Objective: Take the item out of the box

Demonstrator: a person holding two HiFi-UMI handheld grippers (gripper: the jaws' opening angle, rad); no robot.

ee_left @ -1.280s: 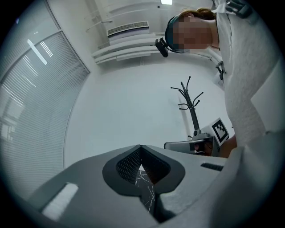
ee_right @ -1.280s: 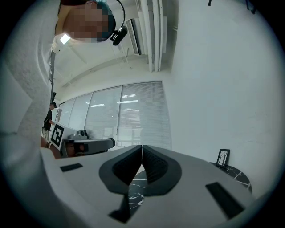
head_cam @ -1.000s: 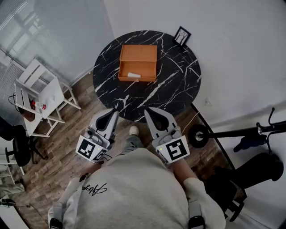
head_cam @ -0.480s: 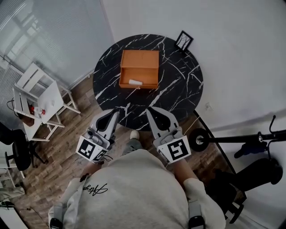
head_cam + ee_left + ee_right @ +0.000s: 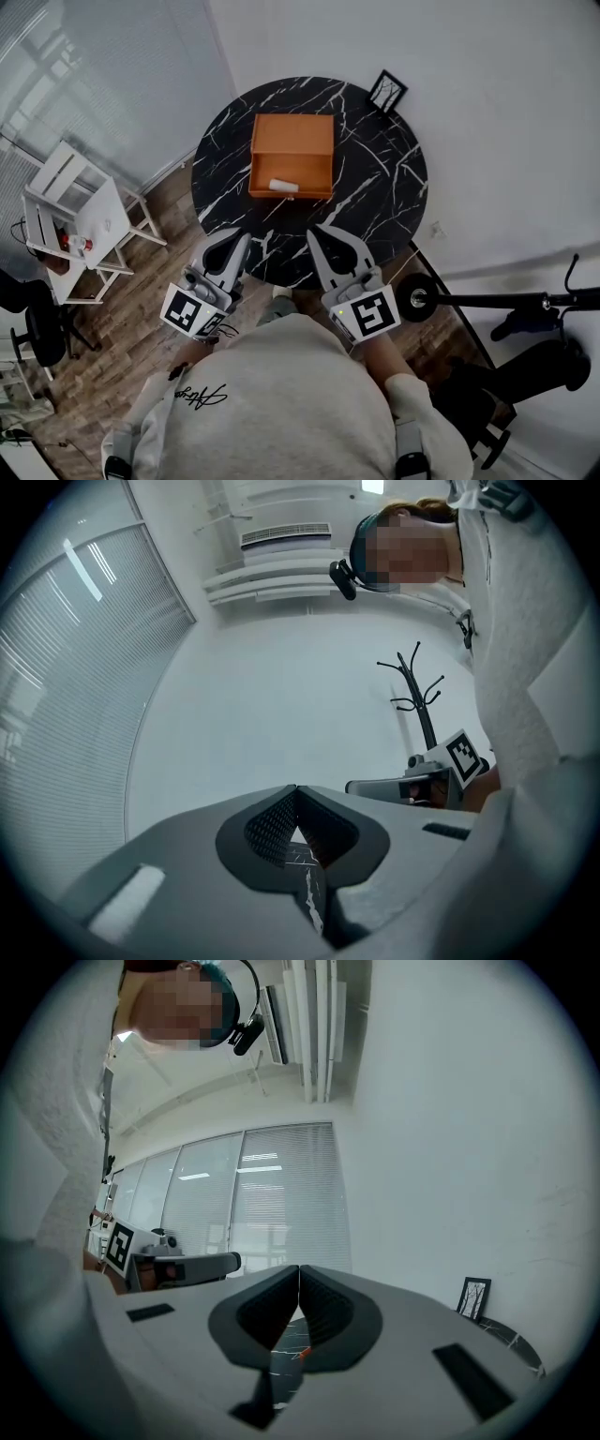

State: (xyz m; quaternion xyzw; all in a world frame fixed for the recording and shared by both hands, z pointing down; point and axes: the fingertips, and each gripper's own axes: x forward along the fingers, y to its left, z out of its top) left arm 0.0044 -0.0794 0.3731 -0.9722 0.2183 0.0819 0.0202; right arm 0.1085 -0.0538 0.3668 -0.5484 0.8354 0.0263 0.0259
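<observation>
Orange box [image 5: 292,155] sits lower in view than before — left gripper [image 5: 236,236], right gripper [image 5: 317,232] stay closed, empty; picture frame [image 5: 386,92] beyond, far right.

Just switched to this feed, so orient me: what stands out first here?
A bright orange box lies open on the round black marble table, a small white item inside by its near wall. The left gripper and right gripper hang shut and empty at the table's near edge.

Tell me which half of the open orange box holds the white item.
The near half: the white item lies by its front wall. The far half is bare.
</observation>
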